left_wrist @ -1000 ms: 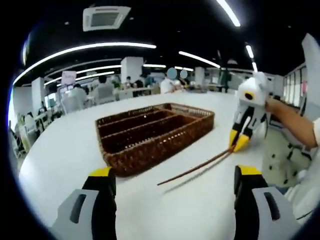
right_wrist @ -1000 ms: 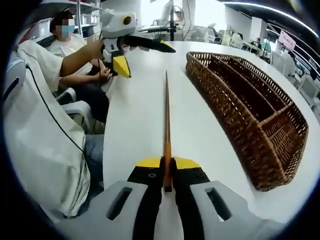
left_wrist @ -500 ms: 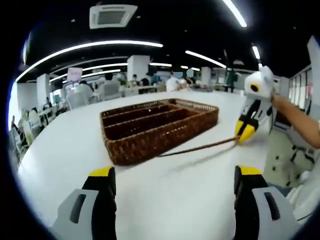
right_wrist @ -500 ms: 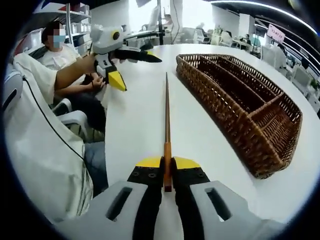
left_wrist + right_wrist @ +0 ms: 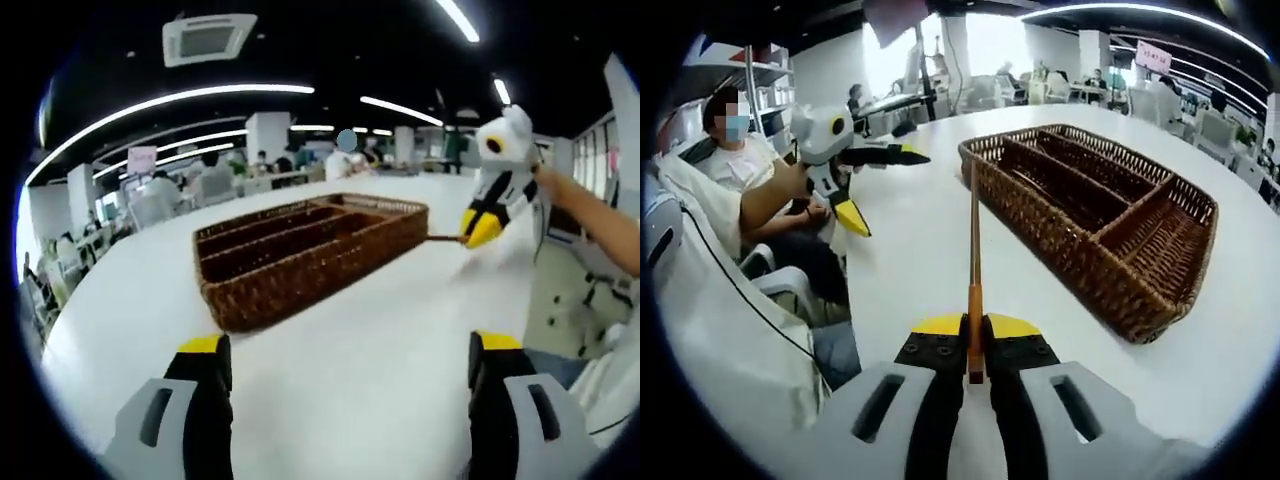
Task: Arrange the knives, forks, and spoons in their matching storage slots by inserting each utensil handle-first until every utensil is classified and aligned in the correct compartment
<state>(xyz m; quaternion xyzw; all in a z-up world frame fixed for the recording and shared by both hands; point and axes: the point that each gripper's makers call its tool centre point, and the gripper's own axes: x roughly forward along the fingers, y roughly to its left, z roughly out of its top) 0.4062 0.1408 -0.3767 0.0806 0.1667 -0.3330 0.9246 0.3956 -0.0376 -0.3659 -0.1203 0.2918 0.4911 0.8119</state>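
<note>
A: A wide white bench (image 5: 1240, 340) in an open office carries a brown wicker tray (image 5: 1095, 225) with long slots and one short cross compartment.

B: Why the long reach?

A: The right hand-held gripper (image 5: 975, 335) is clenched on a thin brown-and-orange utensil (image 5: 974, 240), seemingly a chopstick or a slim handle. It juts straight ahead of the jaws, free end close to the tray's near wall, probably lined up for lengthwise entry.

B: And the other one?

A: The left hand-held gripper (image 5: 345, 350) hangs released over bare bench, the tray ahead of it.

B: Obstacles?

A: The tray's woven rim needs clearing. A seated person (image 5: 735, 150) is off to the left, well away.
</note>
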